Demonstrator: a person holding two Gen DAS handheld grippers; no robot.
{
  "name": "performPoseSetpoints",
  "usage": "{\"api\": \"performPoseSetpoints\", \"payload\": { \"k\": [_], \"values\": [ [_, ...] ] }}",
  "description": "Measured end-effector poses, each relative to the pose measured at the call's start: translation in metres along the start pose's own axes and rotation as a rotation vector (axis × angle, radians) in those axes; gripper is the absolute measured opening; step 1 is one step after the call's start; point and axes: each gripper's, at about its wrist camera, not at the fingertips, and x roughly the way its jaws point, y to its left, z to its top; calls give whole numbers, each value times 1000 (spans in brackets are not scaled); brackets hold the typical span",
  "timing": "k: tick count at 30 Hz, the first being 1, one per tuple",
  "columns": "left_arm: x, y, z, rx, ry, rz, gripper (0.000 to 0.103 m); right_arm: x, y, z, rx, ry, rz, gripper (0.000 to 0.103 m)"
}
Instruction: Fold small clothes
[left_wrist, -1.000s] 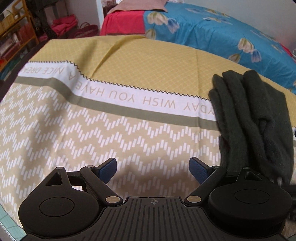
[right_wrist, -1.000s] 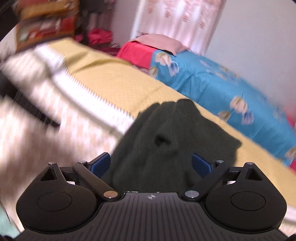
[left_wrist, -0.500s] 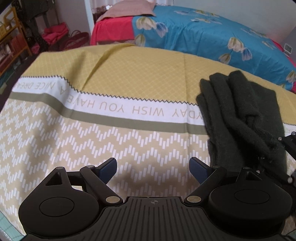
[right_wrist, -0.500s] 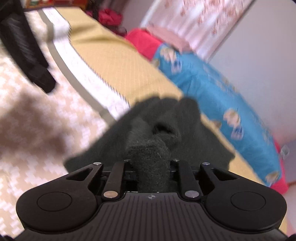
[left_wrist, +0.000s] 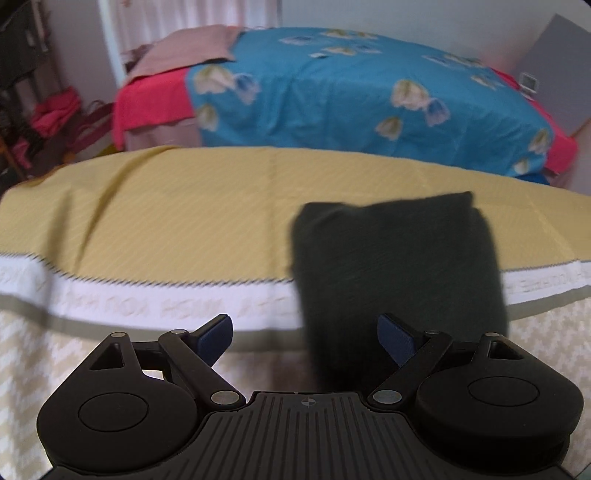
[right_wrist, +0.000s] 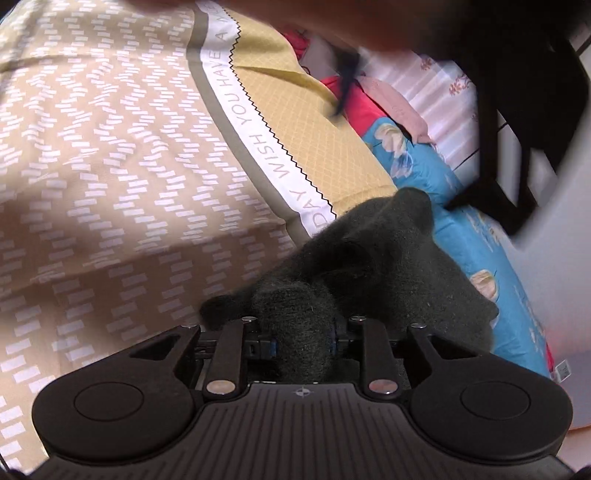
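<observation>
Left wrist view: left tool (left_wrist: 304, 338) spread wide, nothing pinched. Dark knit garment (left_wrist: 395, 273) lay folded on the bench cloth (left_wrist: 166, 206), across its white lettered band, its near end running down between the blue pads (left_wrist: 216, 334); contact unclear, picture blurred. Bed with blue floral cover (left_wrist: 351, 92) beyond.

Right wrist view: right tool (right_wrist: 303, 341) pinching a bunched fold of the dark knit garment (right_wrist: 373, 266), jaws lately eased slightly. Dark blurred shape (right_wrist: 517, 92) blocked the upper right, partly covering the bed (right_wrist: 476, 243)
</observation>
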Motion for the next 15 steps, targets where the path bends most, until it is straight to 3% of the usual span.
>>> {"api": "performPoseSetpoints", "payload": {
  "k": [4, 7, 8, 11, 15],
  "values": [
    [38, -23, 9, 49, 50, 26, 103, -16, -1, -7, -4, -27, 21, 43],
    [61, -15, 0, 69, 96, 59, 103, -36, -28, -21, 100, -32, 98, 60],
    [62, -6, -5, 57, 95, 37, 103, -44, -42, -29, 163, -36, 128, 67],
    [65, 17, -13, 1, 98, -51, 103, -59, -100, -65, 430, -36, 223, 72],
    [83, 35, -11, -44, 164, -181, 103, -40, -179, -124, 911, 17, 320, 76]
  ]
}}
